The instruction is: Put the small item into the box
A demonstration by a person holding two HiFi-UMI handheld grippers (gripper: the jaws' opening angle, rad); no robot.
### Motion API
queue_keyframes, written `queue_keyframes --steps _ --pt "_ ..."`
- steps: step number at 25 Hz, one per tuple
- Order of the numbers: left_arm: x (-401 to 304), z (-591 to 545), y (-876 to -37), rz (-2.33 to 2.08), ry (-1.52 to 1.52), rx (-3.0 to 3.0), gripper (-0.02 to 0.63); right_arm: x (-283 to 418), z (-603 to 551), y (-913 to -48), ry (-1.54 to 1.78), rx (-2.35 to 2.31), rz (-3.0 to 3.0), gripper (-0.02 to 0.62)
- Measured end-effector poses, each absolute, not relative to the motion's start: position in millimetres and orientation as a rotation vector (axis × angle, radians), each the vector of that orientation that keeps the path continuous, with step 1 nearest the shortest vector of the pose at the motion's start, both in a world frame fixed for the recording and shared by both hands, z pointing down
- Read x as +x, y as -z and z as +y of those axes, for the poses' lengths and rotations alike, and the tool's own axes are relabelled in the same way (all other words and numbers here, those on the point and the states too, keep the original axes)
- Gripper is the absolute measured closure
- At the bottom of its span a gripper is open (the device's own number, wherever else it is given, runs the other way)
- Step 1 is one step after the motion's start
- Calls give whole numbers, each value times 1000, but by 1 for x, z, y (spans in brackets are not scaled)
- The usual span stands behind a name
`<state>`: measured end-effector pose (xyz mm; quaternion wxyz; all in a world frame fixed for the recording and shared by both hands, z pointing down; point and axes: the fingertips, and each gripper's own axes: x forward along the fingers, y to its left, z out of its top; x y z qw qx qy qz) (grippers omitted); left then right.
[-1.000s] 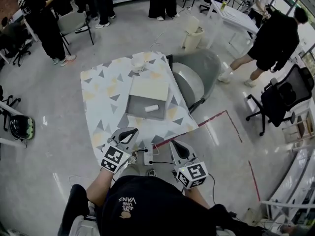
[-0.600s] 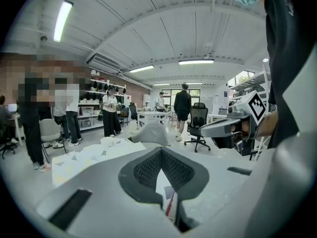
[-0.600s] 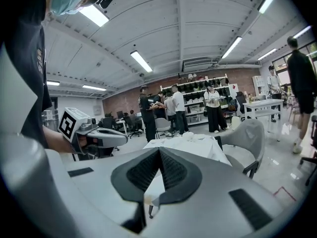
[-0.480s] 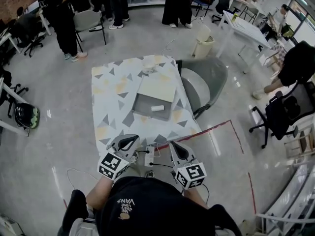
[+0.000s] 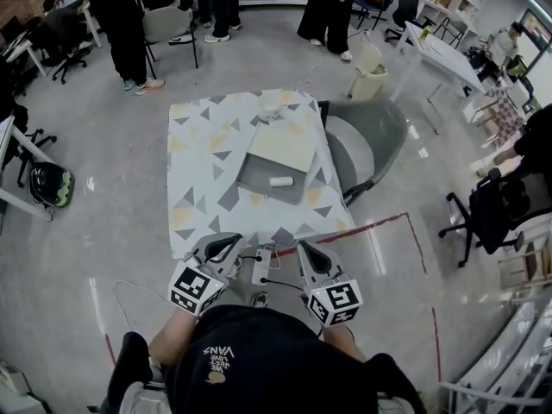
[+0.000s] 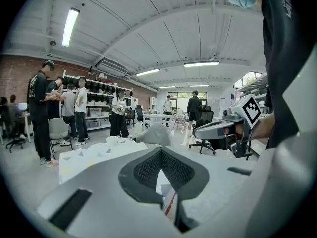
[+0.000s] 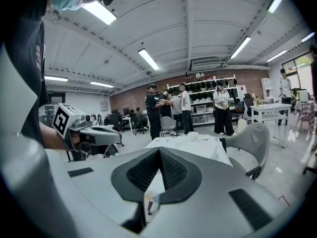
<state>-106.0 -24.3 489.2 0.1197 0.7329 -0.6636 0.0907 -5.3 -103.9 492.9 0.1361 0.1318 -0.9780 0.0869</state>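
Observation:
A small white cylinder-shaped item [image 5: 280, 181] lies on the grey base of an open flat box [image 5: 259, 178], whose pale lid [image 5: 285, 145] is folded back toward the far side. The box rests on a table with a triangle-patterned cloth [image 5: 203, 175]. My left gripper [image 5: 222, 247] and right gripper [image 5: 312, 255] hover side by side just short of the table's near edge, well apart from the box. Both are shut with nothing in them: the pads meet in the left gripper view [image 6: 161, 150] and in the right gripper view [image 7: 159, 150].
A white bowl [image 5: 270, 106] sits at the table's far edge. A grey shell chair [image 5: 366, 141] stands against the table's right side. Red floor tape [image 5: 379, 224] runs to the right. A power strip with cable [image 5: 261, 270] lies below the grippers. Several people stand beyond the table.
Both grippers keep the same shut pose near the table's front edge. The head view has shifted a little, and a person in black at the upper right has left the picture.

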Motion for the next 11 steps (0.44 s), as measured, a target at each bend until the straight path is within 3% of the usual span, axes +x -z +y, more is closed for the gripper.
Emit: queue_keyframes --steps 11 --pt "-102 -29 -491 -1945 -252 2135 600 -8 -105 -489 -218 331 -2835 596"
